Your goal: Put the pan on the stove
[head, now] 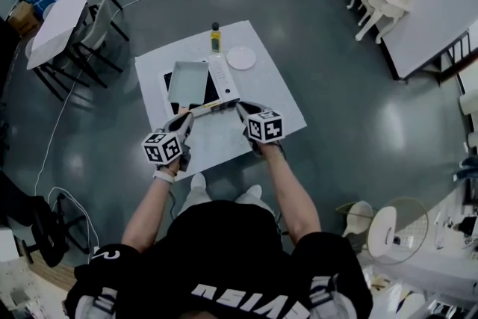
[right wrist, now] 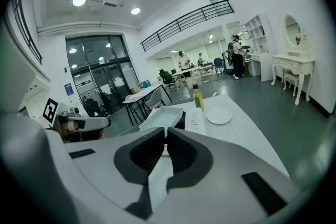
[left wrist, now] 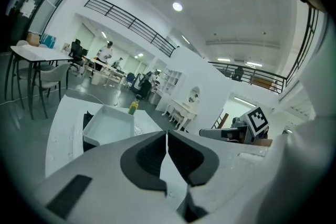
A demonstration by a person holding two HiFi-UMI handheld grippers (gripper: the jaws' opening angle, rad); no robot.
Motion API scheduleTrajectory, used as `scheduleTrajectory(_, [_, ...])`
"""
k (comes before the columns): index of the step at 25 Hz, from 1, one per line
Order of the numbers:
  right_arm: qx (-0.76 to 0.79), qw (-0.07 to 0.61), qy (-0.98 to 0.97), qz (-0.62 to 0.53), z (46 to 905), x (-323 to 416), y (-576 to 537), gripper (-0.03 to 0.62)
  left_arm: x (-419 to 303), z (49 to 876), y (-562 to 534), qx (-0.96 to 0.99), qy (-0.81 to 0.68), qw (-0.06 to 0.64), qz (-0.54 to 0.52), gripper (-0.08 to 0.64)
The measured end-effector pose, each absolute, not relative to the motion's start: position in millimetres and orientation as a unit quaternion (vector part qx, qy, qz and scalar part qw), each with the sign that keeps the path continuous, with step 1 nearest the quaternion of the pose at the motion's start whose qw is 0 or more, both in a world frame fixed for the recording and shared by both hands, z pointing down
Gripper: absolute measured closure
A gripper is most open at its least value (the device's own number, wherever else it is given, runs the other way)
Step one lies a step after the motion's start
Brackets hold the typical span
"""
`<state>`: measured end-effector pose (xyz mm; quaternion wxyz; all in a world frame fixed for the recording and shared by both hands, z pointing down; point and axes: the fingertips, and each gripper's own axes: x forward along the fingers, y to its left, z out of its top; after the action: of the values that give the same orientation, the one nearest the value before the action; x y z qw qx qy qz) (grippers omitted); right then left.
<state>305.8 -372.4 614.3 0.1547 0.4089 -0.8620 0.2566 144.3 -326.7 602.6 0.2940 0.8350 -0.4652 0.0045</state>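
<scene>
From the head view we look steeply down on a white tabletop (head: 280,112) standing on a grey floor. The stove (head: 222,76) lies on its far half, and the white rectangular pan (head: 188,81) already sits on the stove's black surface, left of the white control strip. A bottle (head: 215,37) with a yellow body stands beyond the stove at the far edge, and a small white plate (head: 241,57) lies just to its right. The left hand-held gripper (head: 184,116) and the right hand-held gripper (head: 242,109) hover over the near part of the tabletop. Their tips point inward toward the stove's near edge, apart from each other and short of the pan.

In the left gripper view we see the left hand-held gripper's (left wrist: 167,136) jaws pressed together at the tips, with nothing between them. The pan lies ahead and to the left on the stove, with the bottle behind it. The right hand-held gripper, with its marker cube, shows at the right.

In the right gripper view the right hand-held gripper (right wrist: 165,139) is closed too, with only a hairline gap and no object gripped. A sliver of something yellowish shows past the tips, and we cannot tell what it is. Beyond the tips we see the pan on the stove, the bottle and the plate to its right, and the left hand-held gripper at the far left.
</scene>
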Motion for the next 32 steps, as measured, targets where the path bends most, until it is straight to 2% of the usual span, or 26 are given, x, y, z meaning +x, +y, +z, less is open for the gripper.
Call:
scheduleTrajectory(13, [0.462,0.122,-0.84,0.257,598.5,340.6,-364.1,0.595,184.6,587.3,-336.9,0.862,-0.433,0.259,0.045,0.56])
scheduleTrajectory(22, [0.504,0.067,-0.82,0.263,574.7,369.8,-357.6,0.595,233.7,562.3,-346.7,0.888,-0.394,0.235,0.04,0.561])
scheduleTrajectory(28, [0.543,0.078,-0.801,0.24,567.8,397.6,-360.0,0.595,247.4,549.8,-354.8,0.891,-0.387,0.236,0.026,0.561])
scheduleTrajectory(32, [0.556,0.061,-0.791,0.248,561.7,411.7,-359.3,0.595,247.5,549.3,-358.5,0.884,-0.394,0.249,0.017,0.561])
